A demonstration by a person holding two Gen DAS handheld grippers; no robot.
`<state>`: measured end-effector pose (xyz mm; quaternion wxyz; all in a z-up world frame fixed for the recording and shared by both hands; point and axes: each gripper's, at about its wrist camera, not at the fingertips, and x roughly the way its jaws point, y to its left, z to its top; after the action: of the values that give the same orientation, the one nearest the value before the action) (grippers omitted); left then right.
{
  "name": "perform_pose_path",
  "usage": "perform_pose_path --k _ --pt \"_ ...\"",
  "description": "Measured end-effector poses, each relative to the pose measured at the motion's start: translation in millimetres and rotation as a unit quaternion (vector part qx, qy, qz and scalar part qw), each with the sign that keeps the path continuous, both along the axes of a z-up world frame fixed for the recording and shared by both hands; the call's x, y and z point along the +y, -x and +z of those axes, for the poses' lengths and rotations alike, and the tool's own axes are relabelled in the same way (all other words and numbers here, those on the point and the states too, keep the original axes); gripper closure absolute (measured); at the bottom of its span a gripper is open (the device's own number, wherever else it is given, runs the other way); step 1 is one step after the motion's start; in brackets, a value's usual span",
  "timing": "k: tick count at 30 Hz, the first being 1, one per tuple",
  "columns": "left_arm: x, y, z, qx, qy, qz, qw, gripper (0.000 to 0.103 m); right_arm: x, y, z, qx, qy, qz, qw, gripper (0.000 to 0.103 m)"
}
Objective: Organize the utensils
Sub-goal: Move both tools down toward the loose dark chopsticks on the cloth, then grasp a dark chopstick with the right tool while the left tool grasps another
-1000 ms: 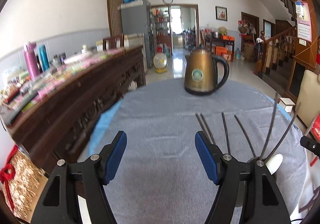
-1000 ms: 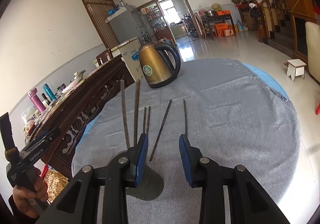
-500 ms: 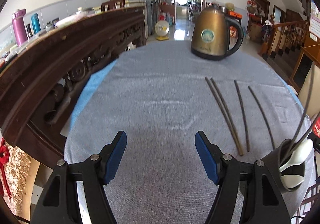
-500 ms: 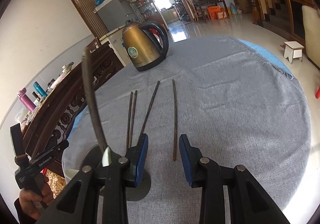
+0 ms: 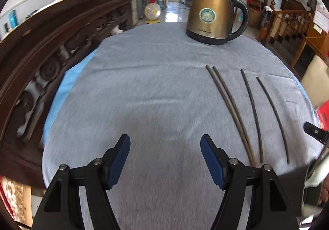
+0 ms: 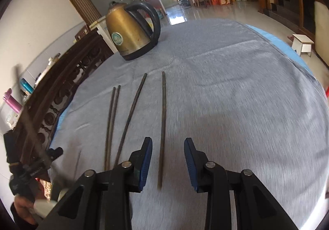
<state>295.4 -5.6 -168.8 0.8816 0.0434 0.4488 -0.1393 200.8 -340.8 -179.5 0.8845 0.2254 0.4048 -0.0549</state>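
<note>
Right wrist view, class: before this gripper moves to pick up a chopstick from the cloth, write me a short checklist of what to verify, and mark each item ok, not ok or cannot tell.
1. Right gripper empty, jaws apart: ok.
2. A target lined up: ok. The rightmost chopstick lies lengthwise with its near end between the jaws.
3. Pads touching that chopstick: not ok. They stand clear on both sides.
4. Neighbours out of the way: ok. The middle chopstick and the close pair lie apart, left of it.
5. Left gripper empty and clear: ok. It hangs open over bare cloth.
6. Kettle out of the path: ok, at the far edge.
</note>
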Motion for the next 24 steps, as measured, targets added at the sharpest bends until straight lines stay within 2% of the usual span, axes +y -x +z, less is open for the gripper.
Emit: perform_pose_path --k 6,15,18,24 --pt "-33 -56 3 0.008 -0.001 -0.038 0.9992 0.032 -15 -73 -6 0.03 0.008 0.022 0.999 0.068" --pt "-94 -129 -14 0.079 0.001 -0.082 0.9935 0.032 -26 -159 -12 0.091 0.015 0.033 0.995 0.068" --pt "-107 -148 -15 0.099 -0.002 -0.079 0.9919 0.032 -24 -180 -14 0.114 0.023 0.046 0.992 0.068" --pt "-125 -184 -21 0.164 -0.029 -0.064 0.984 0.032 -21 -219 -29 0.202 0.038 0.074 0.976 0.068"
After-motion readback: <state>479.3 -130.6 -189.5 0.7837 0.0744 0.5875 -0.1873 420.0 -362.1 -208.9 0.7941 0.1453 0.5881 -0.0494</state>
